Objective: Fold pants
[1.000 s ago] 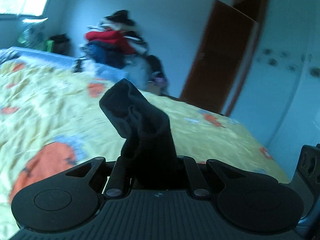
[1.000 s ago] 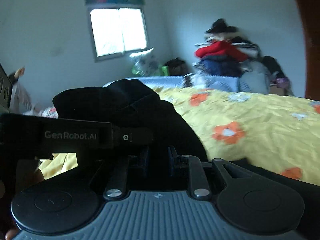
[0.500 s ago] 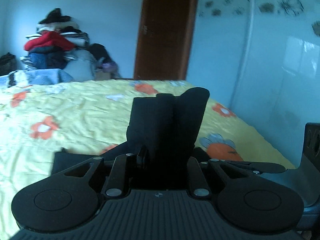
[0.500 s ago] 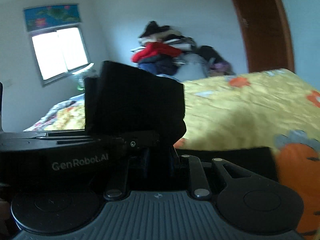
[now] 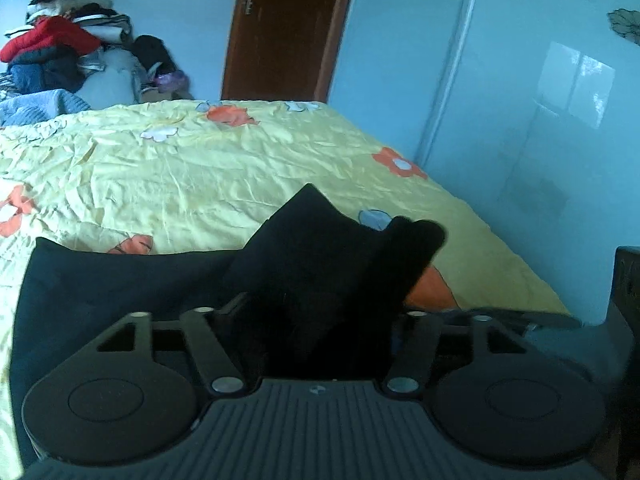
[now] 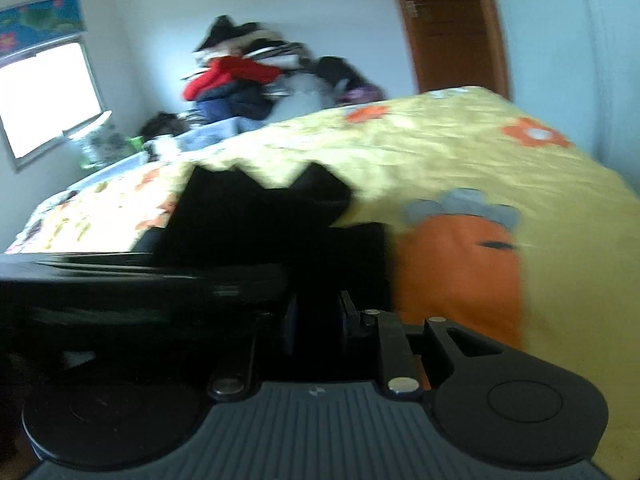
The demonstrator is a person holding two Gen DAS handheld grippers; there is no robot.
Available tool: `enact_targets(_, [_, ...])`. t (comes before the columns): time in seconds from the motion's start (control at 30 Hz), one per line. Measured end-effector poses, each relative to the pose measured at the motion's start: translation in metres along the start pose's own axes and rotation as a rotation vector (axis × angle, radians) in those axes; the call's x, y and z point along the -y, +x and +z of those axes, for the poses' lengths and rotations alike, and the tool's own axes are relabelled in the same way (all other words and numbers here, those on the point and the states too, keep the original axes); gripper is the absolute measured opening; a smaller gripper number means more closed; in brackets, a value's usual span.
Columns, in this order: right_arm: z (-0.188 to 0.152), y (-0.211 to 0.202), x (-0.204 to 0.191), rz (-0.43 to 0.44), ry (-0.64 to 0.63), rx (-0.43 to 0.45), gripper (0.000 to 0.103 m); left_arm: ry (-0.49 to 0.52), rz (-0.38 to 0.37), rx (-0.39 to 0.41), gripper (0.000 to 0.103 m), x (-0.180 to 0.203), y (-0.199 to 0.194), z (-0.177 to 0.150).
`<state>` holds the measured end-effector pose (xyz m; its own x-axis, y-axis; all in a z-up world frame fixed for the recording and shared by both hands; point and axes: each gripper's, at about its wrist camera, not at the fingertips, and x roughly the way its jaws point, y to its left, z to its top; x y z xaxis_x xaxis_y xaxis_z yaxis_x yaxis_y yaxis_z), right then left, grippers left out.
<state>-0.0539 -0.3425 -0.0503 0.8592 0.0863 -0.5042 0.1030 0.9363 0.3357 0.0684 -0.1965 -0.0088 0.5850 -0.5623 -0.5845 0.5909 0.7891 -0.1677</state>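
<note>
Yellow flowered bedspread (image 5: pixel 200 168), black pants (image 5: pixel 320 264) between spreading left fingers, right fingers clamping pants (image 6: pixel 264 216)

Left wrist view: low over bed (image 5: pixel 248 168), close, faces door (image 5: pixel 284 28) and wardrobe (image 5: pixel 520 100). Right wrist view: equally low, tilted, faces window (image 6: pixel 44 96), clothes pile (image 6: pixel 248 80). Shared: bed, black pants (image 5: pixel 320 248), pile, door.
</note>
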Motion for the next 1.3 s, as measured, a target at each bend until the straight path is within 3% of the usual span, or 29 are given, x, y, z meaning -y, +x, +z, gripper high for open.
enact_targets(0.13, [-0.001, -0.021, 0.031, -0.150, 0.059, 0.032, 0.021, -0.029, -0.052, 0.034, 0.081, -0.019, -0.030, 0.007])
enact_targets(0.2, [0.005, -0.028, 0.045, -0.221, 0.099, 0.075, 0.021, -0.055, -0.080, 0.065, 0.093, -0.030, -0.047, 0.012])
enact_targets(0.33, [0.025, -0.032, 0.043, -0.166, 0.115, 0.149, 0.021, -0.138, -0.055, 0.148, 0.100, -0.062, -0.075, 0.026])
enact_targets(0.43, [0.041, -0.015, 0.036, -0.073, 0.109, 0.138, 0.022, -0.160, 0.080, 0.156, 0.100, -0.084, -0.077, 0.036])
enact_targets(0.5, [0.048, 0.003, 0.034, 0.018, 0.132, 0.084, 0.029, -0.120, 0.202, 0.093, 0.099, -0.095, -0.064, 0.042])
enact_targets(0.57, [0.050, 0.022, 0.031, 0.092, 0.145, 0.039, 0.048, -0.091, 0.310, 0.022, 0.095, -0.106, -0.046, 0.044])
enact_targets(0.67, [0.052, 0.045, 0.023, 0.090, 0.115, -0.022, 0.051, -0.077, 0.354, -0.006, 0.095, -0.116, -0.029, 0.043])
enact_targets(0.73, [0.055, 0.061, 0.023, 0.129, 0.117, -0.062, 0.051, -0.044, 0.380, -0.022, 0.094, -0.119, -0.014, 0.043])
enact_targets(0.8, [0.056, 0.070, 0.021, 0.167, 0.102, -0.081, 0.034, -0.029, 0.433, -0.047, 0.091, -0.122, 0.002, 0.041])
enact_targets(0.83, [0.057, 0.073, 0.017, 0.155, 0.067, -0.083, 0.031, -0.031, 0.454, -0.060, 0.091, -0.127, 0.010, 0.039])
enact_targets(0.93, [0.057, 0.071, -0.001, 0.004, -0.086, -0.041, 0.017, -0.060, 0.518, -0.095, 0.086, -0.142, 0.031, 0.034])
enact_targets(1.07, [0.049, 0.083, -0.002, -0.045, -0.125, -0.073, 0.018, -0.059, 0.545, -0.095, 0.085, -0.150, 0.035, 0.025])
enact_targets(1.13, [0.050, 0.073, 0.000, -0.066, -0.094, -0.047, 0.024, -0.039, 0.563, -0.063, 0.085, -0.145, 0.024, 0.022])
enact_targets(1.2, [0.049, 0.051, -0.007, -0.173, -0.120, 0.032, 0.024, -0.039, 0.557, -0.029, 0.085, -0.141, 0.010, 0.020])
enact_targets(1.23, [0.048, 0.042, -0.012, -0.168, -0.145, 0.052, 0.025, -0.047, 0.545, -0.013, 0.086, -0.139, 0.003, 0.019])
enact_targets(1.3, [0.043, 0.029, -0.023, -0.044, -0.183, 0.050, 0.025, -0.057, 0.484, 0.012, 0.087, -0.131, -0.013, 0.014])
